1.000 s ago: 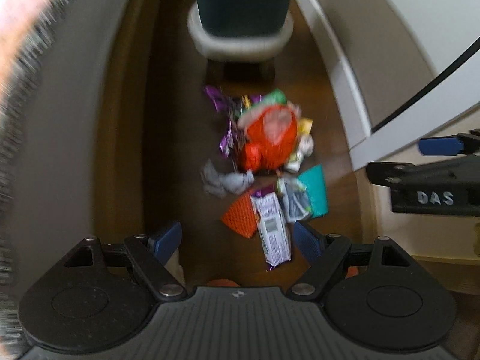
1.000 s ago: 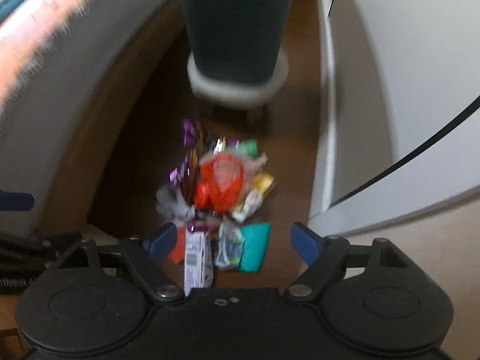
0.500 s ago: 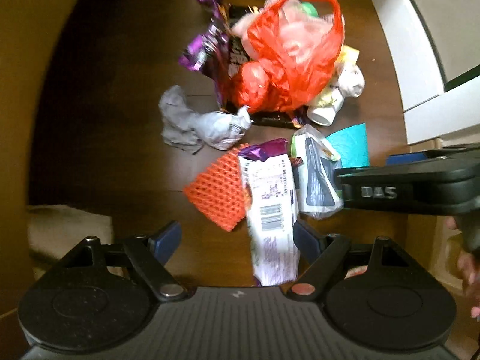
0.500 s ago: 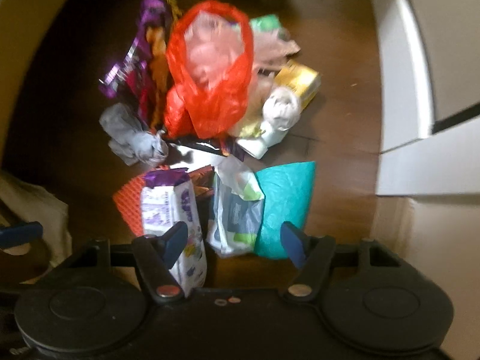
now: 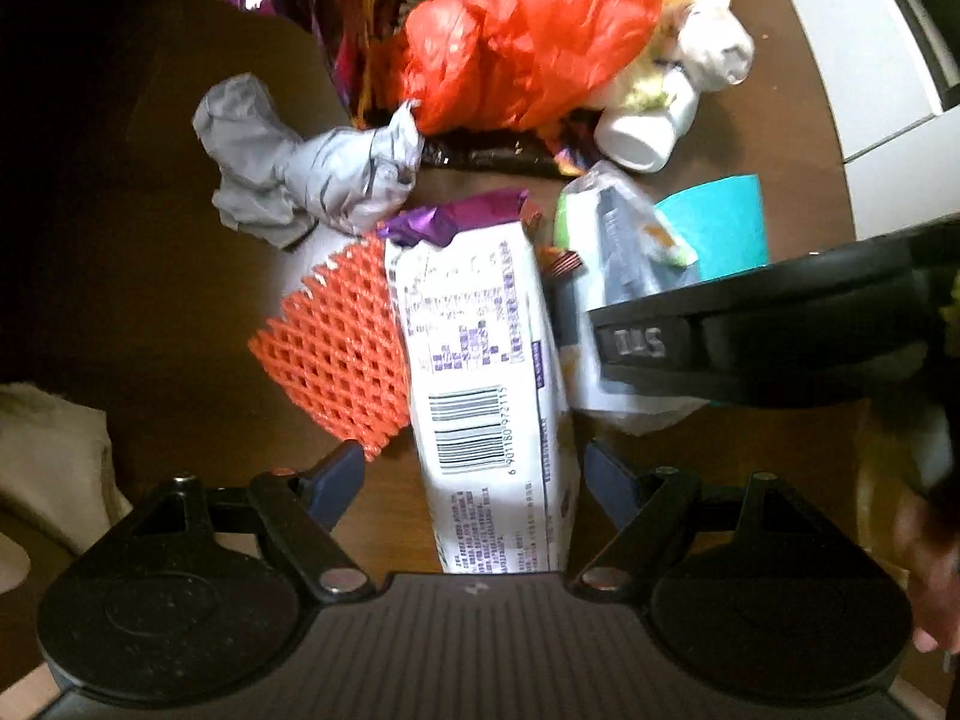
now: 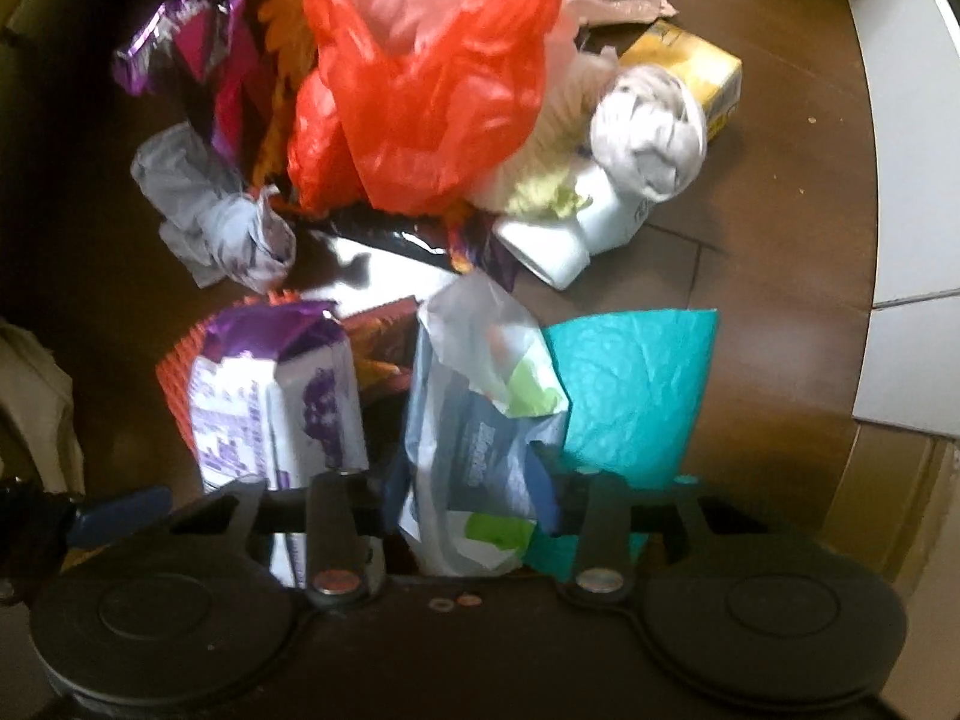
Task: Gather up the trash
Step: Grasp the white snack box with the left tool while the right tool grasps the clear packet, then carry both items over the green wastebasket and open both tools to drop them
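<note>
A pile of trash lies on the dark wooden floor. My left gripper [image 5: 474, 480] is open, its blue fingertips on either side of a white and purple wrapper with a barcode [image 5: 486, 384]. An orange mesh [image 5: 342, 348] lies beside it. My right gripper [image 6: 462, 504] has closed in on a clear blue-printed plastic packet [image 6: 474, 438], fingers close on both sides; I cannot tell if they pinch it. A teal paper [image 6: 636, 384] lies to its right. A red plastic bag [image 6: 420, 72] tops the pile.
A crumpled grey bag [image 5: 300, 162], purple foil wrappers [image 6: 180, 30], a white bottle [image 6: 558, 246], a yellow box [image 6: 702, 66] and a wadded tissue [image 6: 648, 132] lie around. A white wall base [image 6: 900, 180] stands right. Beige cloth [image 5: 54, 468] lies left.
Both grippers have dropped down close to the pile. The right fingers have narrowed around the clear packet. The left fingers now straddle the white and purple wrapper.
</note>
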`<state>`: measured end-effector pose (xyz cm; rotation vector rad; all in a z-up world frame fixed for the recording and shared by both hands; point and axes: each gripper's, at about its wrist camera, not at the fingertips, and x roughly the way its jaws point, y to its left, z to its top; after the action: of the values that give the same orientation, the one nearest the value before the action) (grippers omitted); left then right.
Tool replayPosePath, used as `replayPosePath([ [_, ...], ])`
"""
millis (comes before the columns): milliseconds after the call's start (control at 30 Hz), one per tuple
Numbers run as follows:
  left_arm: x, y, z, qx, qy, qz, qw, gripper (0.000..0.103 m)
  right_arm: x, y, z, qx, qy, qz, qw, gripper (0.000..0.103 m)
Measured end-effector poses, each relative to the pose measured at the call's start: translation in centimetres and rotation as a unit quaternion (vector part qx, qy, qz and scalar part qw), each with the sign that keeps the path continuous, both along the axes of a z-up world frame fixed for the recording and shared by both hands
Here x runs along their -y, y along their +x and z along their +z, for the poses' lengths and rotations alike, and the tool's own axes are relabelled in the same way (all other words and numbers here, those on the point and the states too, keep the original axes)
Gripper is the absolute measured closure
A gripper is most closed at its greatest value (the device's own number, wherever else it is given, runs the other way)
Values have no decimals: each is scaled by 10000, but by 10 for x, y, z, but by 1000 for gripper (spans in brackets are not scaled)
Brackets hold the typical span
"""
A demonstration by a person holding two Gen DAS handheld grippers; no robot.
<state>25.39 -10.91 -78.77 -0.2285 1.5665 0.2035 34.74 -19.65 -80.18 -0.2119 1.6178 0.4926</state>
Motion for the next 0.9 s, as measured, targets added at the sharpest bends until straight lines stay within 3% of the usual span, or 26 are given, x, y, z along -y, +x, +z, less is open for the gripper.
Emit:
replayPosePath([
  [200, -1, 2, -9, -86, -146, 50, 9998, 59, 5, -3, 1, 129, -36, -139, 9998, 87],
  [367, 3, -1, -1, -93, -163, 28, 9998, 61, 6, -10, 13, 275, -37, -292, 9992, 99],
  [467, 1, -4, 9, -55, -188, 91, 9998, 61, 10, -12, 27, 411, -58, -455, 9981, 100],
  [600, -2, -6, 31, -18, -215, 117, 9997, 62, 21, -15, 58, 600, -40, -738, 9955, 101],
  [900, -29, 18, 128, 480, -38, 64, 9988, 62, 26, 6, 170, 1363, 89, -951, 9861, 101],
])
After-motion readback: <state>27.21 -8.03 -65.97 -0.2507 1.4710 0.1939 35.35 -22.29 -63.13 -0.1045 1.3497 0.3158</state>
